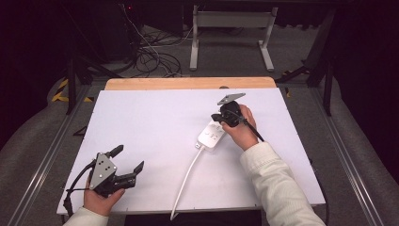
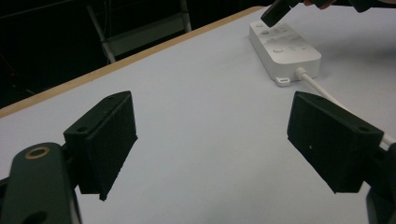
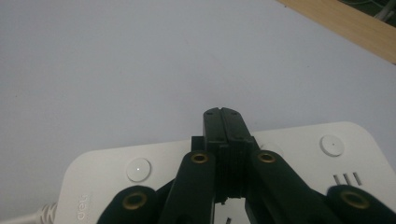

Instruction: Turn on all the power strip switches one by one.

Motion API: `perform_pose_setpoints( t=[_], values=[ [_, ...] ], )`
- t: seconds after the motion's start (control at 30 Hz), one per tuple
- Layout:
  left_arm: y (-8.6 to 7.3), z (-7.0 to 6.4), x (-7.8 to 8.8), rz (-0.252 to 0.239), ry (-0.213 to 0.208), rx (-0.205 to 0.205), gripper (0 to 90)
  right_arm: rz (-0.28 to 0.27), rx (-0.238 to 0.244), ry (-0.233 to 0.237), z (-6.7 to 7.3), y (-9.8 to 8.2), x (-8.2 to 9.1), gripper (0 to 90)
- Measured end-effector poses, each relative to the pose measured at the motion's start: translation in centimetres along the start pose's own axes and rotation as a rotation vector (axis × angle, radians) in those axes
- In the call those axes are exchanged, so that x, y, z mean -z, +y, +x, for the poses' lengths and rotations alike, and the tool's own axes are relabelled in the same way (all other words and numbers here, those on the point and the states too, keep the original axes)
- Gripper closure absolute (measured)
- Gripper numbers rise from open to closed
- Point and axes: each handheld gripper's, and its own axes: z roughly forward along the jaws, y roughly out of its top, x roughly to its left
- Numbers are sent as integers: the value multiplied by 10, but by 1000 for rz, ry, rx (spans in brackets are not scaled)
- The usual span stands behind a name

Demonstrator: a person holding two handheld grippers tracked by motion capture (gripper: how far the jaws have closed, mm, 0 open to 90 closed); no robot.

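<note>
A white power strip (image 1: 211,135) lies on the white table top, and its white cord (image 1: 184,176) runs toward the front edge. My right gripper (image 1: 216,117) hovers over the strip's far end with its jaws shut and nothing between them. In the right gripper view the closed tips (image 3: 226,122) stand just above the strip (image 3: 107,175), between two round white buttons (image 3: 138,169). My left gripper (image 1: 129,158) rests near the front left corner, open and empty. Its wide-apart jaws (image 2: 219,140) point toward the strip (image 2: 285,49), where the right gripper's tip (image 2: 274,13) also shows.
The white board (image 1: 155,122) has a wooden strip (image 1: 188,83) along its far edge. Beyond it are a white frame stand (image 1: 230,33) and loose cables (image 1: 150,52) on the floor. Metal rails (image 1: 44,155) run along both sides.
</note>
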Motion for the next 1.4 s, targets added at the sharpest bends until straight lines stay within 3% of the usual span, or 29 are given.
perform_pose_setpoints(
  t=[0.27, 0.6, 0.9, 1.4],
  values=[
    [0, 0, 0, -2, 2, -2, 162, 48, 11, 14, 0, -4, -7, 900],
    [0, 0, 0, -3, 5, -5, 161, 68, 23, 26, 3, -5, -11, 900],
    [0, -1, 0, -4, 4, -5, 161, 58, 21, 20, 6, -6, -13, 900],
    [0, -1, 0, -1, 3, -11, 161, 60, -23, 9, 6, -8, -14, 900]
  ],
)
